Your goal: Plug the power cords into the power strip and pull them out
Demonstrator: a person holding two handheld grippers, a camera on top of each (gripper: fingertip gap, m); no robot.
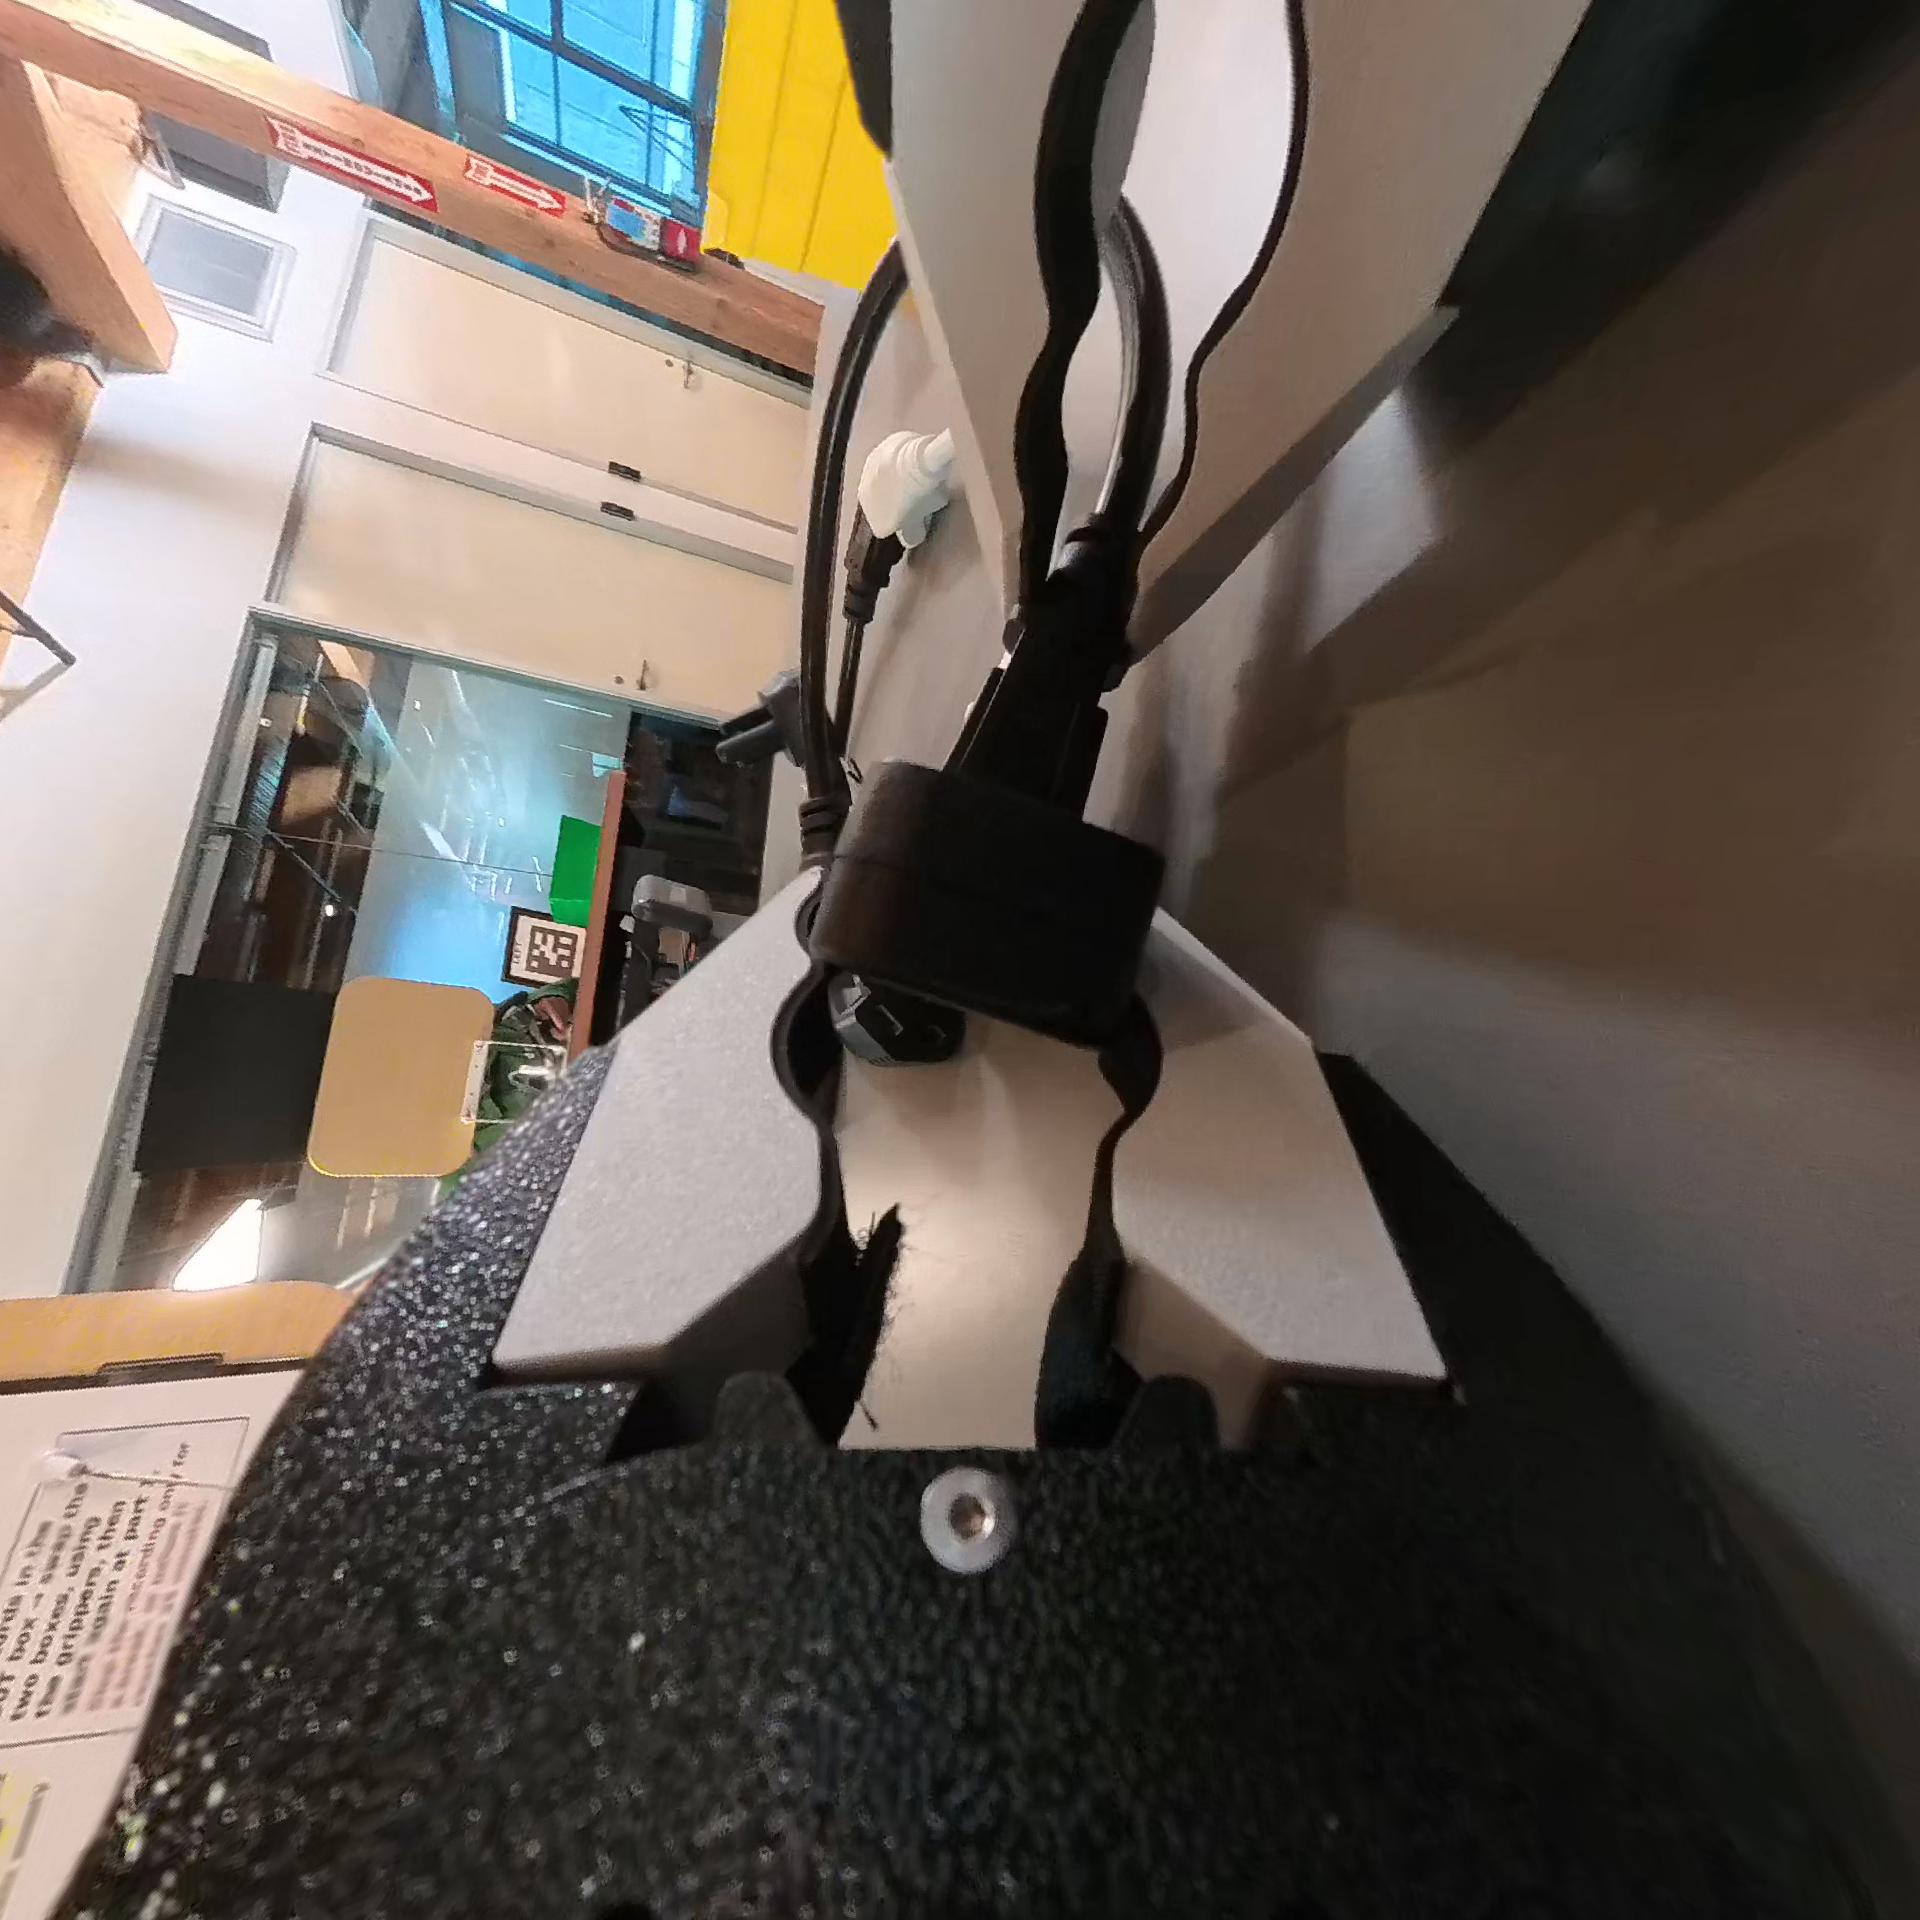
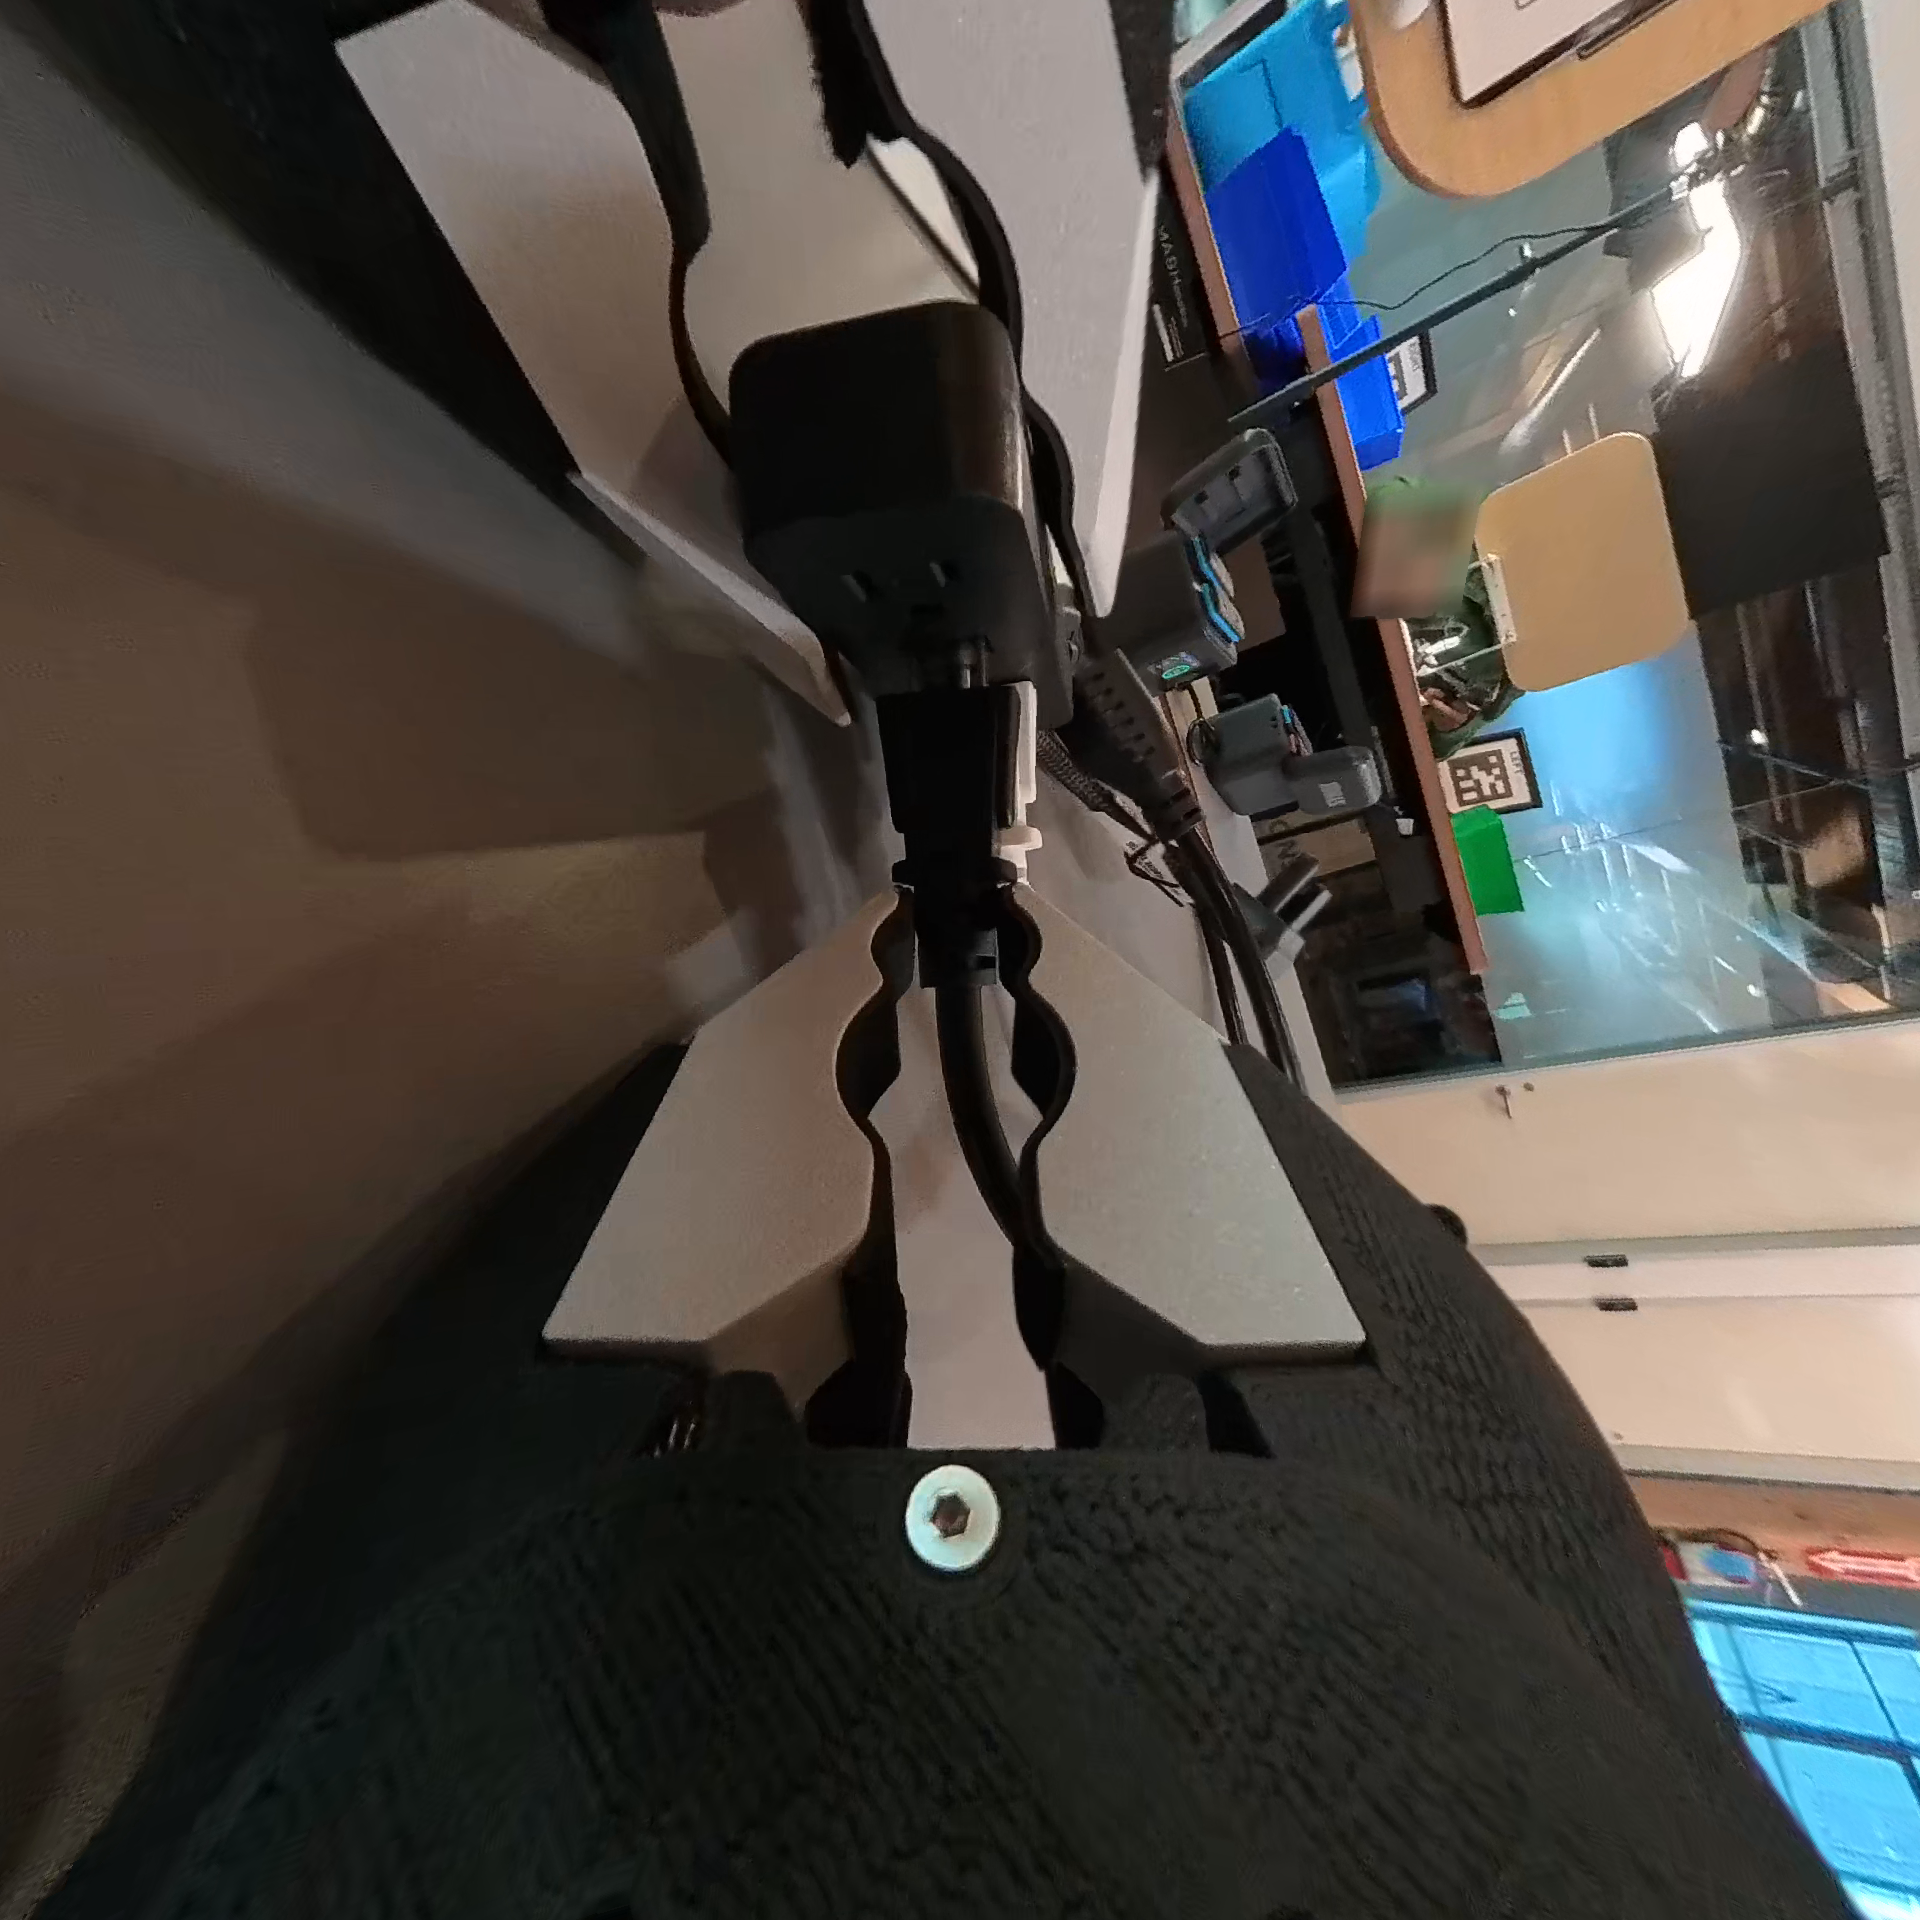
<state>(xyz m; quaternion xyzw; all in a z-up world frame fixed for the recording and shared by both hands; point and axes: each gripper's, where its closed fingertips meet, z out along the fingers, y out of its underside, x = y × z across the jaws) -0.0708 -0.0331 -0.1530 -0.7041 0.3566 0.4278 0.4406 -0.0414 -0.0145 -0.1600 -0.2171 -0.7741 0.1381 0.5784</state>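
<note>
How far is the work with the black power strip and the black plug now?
Done: the left gripper has clamped the black box-shaped power strip, and the right gripper has clamped the black plug at its cord end. In hand: the plug meets the strip's socket face; whether it is going in or coming out, I cannot tell. Left: finishing that stroke; the white plug lies untouched.

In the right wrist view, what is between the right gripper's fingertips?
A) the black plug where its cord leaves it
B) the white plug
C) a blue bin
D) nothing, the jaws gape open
A: the right gripper is closed on the rear of the black plug, whose black cord runs back between the fingers, while the plug's front meets the black power strip.
</note>
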